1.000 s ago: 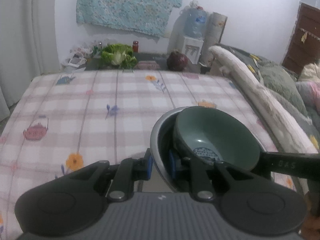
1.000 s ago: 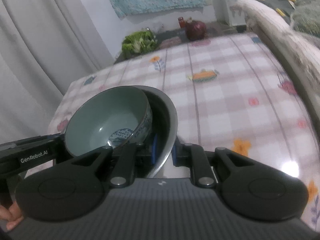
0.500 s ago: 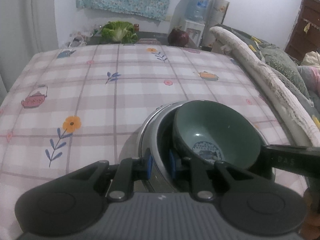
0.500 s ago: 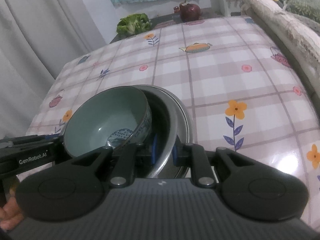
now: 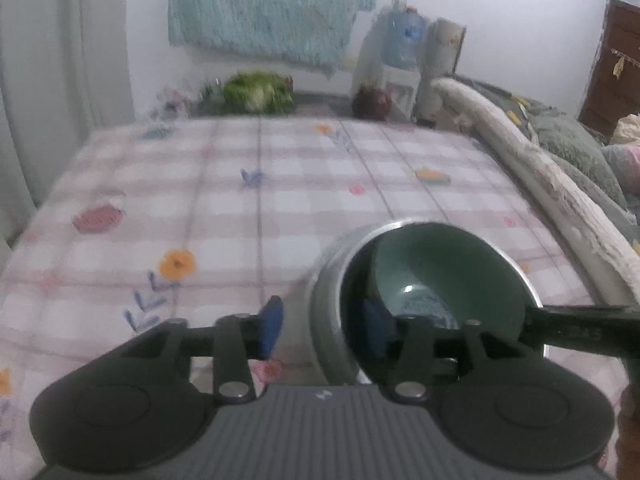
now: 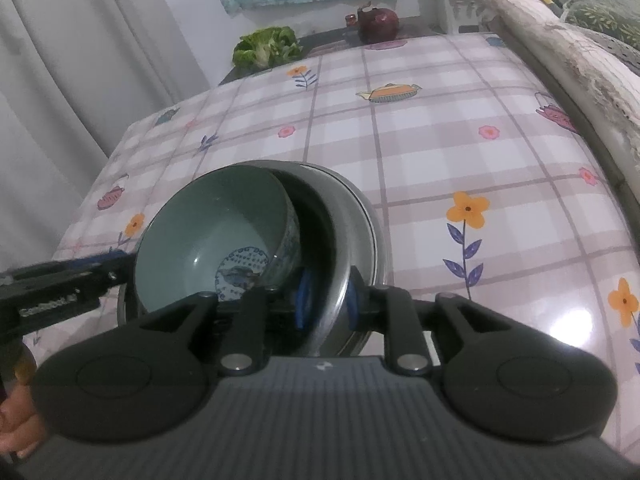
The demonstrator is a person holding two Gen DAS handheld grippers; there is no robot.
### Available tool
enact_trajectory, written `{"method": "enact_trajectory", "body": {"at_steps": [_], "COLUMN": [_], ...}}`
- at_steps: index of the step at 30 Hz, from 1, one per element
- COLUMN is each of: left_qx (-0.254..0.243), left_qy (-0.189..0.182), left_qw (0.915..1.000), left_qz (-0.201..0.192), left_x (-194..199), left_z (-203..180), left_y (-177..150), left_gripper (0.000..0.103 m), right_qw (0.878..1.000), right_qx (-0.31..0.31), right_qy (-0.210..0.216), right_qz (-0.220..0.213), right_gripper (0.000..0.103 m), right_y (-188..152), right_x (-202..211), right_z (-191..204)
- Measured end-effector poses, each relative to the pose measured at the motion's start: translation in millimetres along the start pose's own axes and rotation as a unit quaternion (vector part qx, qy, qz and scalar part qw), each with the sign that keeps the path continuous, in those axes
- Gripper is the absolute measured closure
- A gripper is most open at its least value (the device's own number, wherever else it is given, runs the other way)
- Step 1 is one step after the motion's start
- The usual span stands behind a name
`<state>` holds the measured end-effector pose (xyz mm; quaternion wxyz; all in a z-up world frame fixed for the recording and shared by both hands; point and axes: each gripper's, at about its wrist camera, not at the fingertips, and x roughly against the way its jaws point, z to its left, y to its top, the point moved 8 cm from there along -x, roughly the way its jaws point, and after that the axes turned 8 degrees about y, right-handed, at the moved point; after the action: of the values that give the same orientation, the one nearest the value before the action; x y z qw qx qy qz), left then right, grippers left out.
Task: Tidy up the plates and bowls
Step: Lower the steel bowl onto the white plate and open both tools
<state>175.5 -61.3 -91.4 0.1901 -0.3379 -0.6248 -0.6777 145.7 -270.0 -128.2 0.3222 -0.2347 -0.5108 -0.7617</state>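
A steel bowl (image 5: 326, 280) stands on the checked tablecloth (image 5: 280, 208) with a green ceramic bowl (image 5: 448, 264) tilted inside it. My left gripper (image 5: 322, 328) straddles the steel rim. Its jaws are opening and both blue pads stand clear of the metal. In the right wrist view the steel bowl (image 6: 352, 216) and the green bowl (image 6: 216, 232) sit just ahead. My right gripper (image 6: 327, 302) straddles the opposite rim. Its jaws are opening a little, with thin gaps beside the wall. Each gripper's black arm shows in the other view.
A lettuce (image 5: 256, 92) and a dark red pot (image 5: 370, 102) sit beyond the table's far edge, near a water dispenser (image 5: 400, 40). A blanket-covered sofa (image 5: 520, 168) runs along the right. Curtains (image 6: 60, 80) hang on the left. A person's hand (image 6: 16, 432) holds the left gripper.
Both grippers lowered the nested bowls onto the tablecloth. The left jaws then spread wide off the steel rim. The right jaws parted slightly.
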Motion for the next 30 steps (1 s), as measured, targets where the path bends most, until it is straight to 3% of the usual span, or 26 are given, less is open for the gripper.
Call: {"method": "enact_trajectory", "body": {"at_steps": [7,9,11,20,24,30], "left_qx": [0.018,0.021,0.023,0.002,-0.002,-0.016], "left_qy": [-0.020,-0.026,-0.029,-0.028,-0.021,-0.028], "left_qw": [0.9995,0.9993,0.9991,0.9984,0.9974,0.9963], "left_qz": [-0.016,-0.018,-0.021,-0.048,-0.069,-0.080], "left_x": [21,28,35,71,87,110], "left_z": [8,9,11,12,7,-2], "left_y": [3,1,-1,-9,-7,-10], "left_gripper": [0.047,0.043,0.040,0.016,0.002,0.000], "right_qw": [1.000,0.999,0.999,0.994,0.993,0.987], "right_qx": [-0.018,-0.012,-0.001,0.019,0.048,0.077], "right_qy": [0.011,-0.020,-0.028,-0.051,-0.034,-0.048], "right_qz": [-0.015,-0.028,-0.044,-0.090,-0.102,-0.136], "right_gripper": [0.073,0.033,0.020,0.001,0.001,0.001], "right_y": [-1,-2,-3,-21,-27,-33], "right_x": [19,27,38,93,120,164], "right_z": [-2,-6,-6,1,19,42]}}
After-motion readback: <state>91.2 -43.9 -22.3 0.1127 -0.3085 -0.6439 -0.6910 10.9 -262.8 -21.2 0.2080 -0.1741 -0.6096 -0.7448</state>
